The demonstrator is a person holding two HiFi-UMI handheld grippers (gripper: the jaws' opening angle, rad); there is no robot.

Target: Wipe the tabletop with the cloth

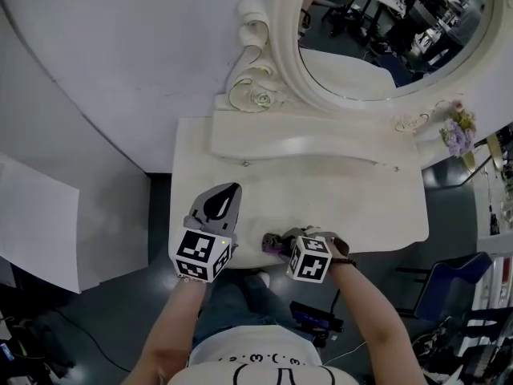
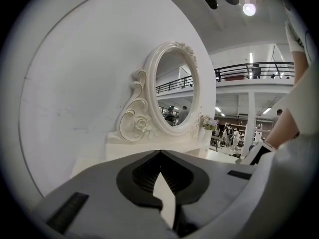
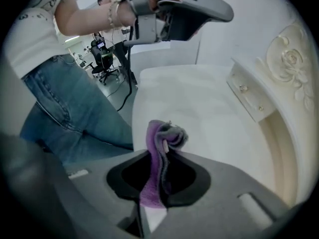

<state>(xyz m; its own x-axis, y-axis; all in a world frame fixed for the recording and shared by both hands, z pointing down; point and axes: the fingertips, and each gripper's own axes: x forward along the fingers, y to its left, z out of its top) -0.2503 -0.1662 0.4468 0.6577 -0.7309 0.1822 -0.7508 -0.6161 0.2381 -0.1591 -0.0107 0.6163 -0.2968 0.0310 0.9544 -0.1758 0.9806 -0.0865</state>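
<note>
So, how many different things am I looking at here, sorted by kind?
Hand-held grippers: 2 (left hand-held gripper, right hand-held gripper)
Purple cloth: 1
Dressing table: 1
Oval mirror: 1
Flower bunch: 1
Total: 6

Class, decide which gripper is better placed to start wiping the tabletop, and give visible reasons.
Right. The right gripper is shut on the purple cloth at the front edge of the tabletop; the left gripper is shut on nothing.
</note>
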